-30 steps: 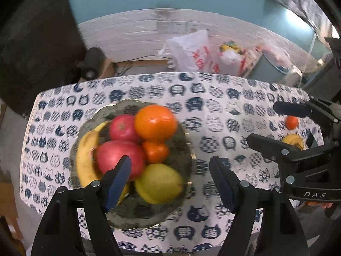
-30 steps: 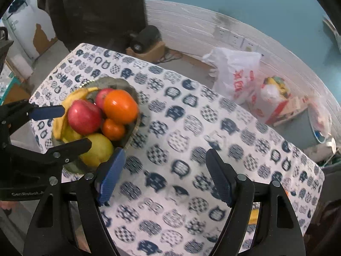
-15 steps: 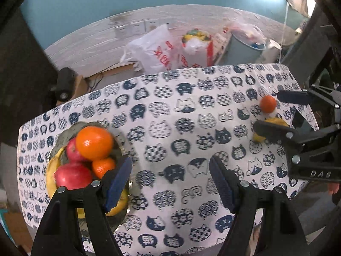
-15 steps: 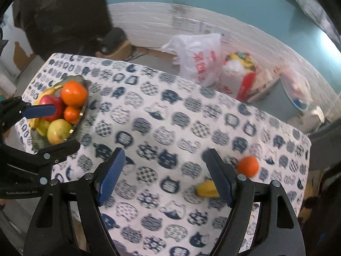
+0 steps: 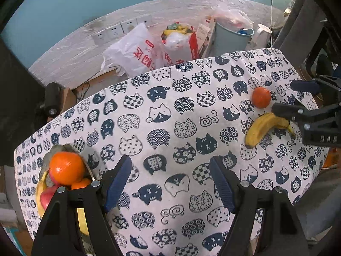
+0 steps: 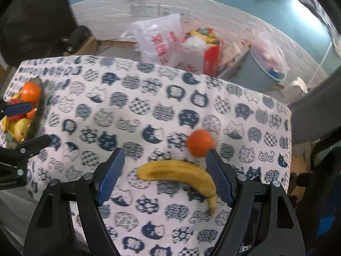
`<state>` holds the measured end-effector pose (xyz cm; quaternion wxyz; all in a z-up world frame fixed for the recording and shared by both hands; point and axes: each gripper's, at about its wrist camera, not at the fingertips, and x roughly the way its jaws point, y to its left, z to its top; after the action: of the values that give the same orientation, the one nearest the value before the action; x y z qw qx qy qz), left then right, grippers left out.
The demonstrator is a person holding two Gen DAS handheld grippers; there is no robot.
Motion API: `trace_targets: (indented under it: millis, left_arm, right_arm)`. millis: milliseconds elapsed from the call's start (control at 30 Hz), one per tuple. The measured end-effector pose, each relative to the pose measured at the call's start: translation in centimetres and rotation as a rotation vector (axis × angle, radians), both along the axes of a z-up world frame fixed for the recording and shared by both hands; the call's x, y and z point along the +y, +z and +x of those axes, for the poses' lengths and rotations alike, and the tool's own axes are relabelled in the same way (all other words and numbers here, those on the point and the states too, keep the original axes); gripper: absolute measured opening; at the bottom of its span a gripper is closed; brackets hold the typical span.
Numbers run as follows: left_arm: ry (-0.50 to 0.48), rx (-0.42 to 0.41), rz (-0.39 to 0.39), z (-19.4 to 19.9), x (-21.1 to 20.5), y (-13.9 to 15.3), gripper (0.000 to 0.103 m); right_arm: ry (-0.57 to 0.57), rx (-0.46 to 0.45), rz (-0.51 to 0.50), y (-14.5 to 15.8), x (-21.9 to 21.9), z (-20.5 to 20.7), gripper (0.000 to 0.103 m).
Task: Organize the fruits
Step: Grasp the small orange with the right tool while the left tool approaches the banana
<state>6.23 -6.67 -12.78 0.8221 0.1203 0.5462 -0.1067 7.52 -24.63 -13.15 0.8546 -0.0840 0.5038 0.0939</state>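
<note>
A loose banana [image 6: 181, 176] and a small orange [image 6: 200, 143] lie on the cat-print tablecloth [image 6: 149, 111] at the table's right side. They also show in the left wrist view, the banana [image 5: 262, 129] and the orange [image 5: 261, 97]. My right gripper [image 6: 164, 175] is open and empty, above and around the banana. A bowl [image 5: 57, 150] piled with an orange [image 5: 66, 167], apples and bananas stands at the left; it also shows in the right wrist view [image 6: 36, 123]. My left gripper [image 5: 170, 181] is open and empty over the table's middle.
Beyond the table's far edge are plastic bags [image 5: 136, 51], a red bag [image 5: 181, 42], a grey bin [image 5: 232, 36] and a dark speaker on a box [image 5: 52, 98]. A dark chair [image 5: 302, 21] stands at the right.
Both grippers have swung right, away from the bowl. The banana and small orange have come into view, and my right gripper is now over the banana. Both stay open.
</note>
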Motion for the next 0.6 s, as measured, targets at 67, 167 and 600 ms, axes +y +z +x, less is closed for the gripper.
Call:
trace_targets:
  millis: [67,167,600]
  left_arm:
    - [-0.004,0.009,0.004,0.6,-0.4,-0.7,0.077]
    - [-0.007,0.019,-0.002,1.3,-0.8,-1.3,0.077]
    - [-0.056,0.047,-0.019,5.0,-4.3,-4.3,0.077]
  right_arm:
    - [-0.026,0.016,0.004,-0.8,-1.0,0.7,0.078]
    - [-0.046,0.033,0.005,-1.8,-2.0,1.5,0.078]
    - [-0.108,0.090,0.021,-5.7,-5.2,4.9,0.078]
